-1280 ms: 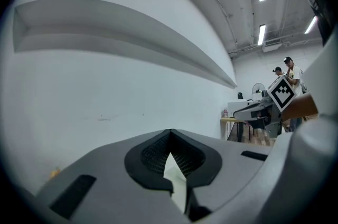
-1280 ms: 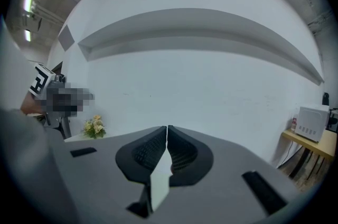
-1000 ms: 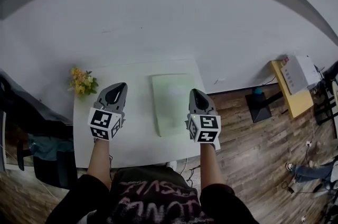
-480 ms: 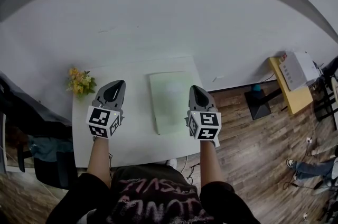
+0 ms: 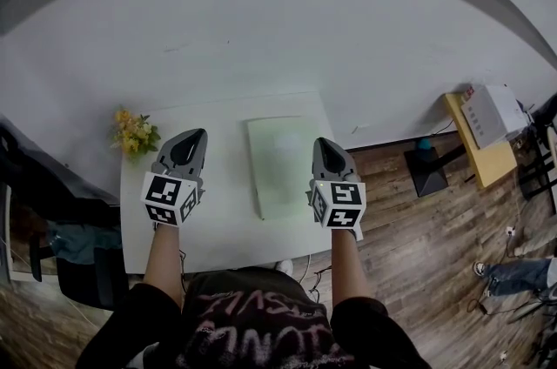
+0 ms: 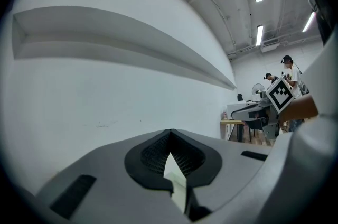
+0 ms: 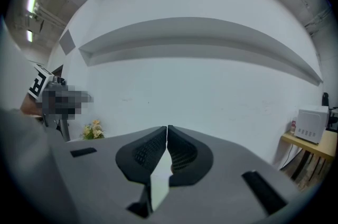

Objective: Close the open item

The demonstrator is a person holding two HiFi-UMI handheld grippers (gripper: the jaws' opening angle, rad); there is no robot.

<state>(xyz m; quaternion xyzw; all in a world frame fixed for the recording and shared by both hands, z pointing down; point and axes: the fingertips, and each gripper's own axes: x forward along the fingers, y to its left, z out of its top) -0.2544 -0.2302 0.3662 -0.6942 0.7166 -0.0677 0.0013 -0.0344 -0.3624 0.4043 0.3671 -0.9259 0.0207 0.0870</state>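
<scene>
Head view: we hold both claws over the white bench, side by side and pointing toward the wall.

Left claw: in its own view the jaws are clenched tip to tip, with nothing between them. We see only a thin wedge of light below the tips.

Right claw: same state in its view, jaws pressed together at the tips and empty.

Task item: a pale green flat item lies on the bench between the two claws. Its right edge is just beside the right claw and it is well apart from the left one. Neither claw grips it. We cannot tell from above whether it is open.

Other: yellow flowers stand at the bench's far-left corner. A white appliance sits on a yellow side table at right, on wood floor.
</scene>
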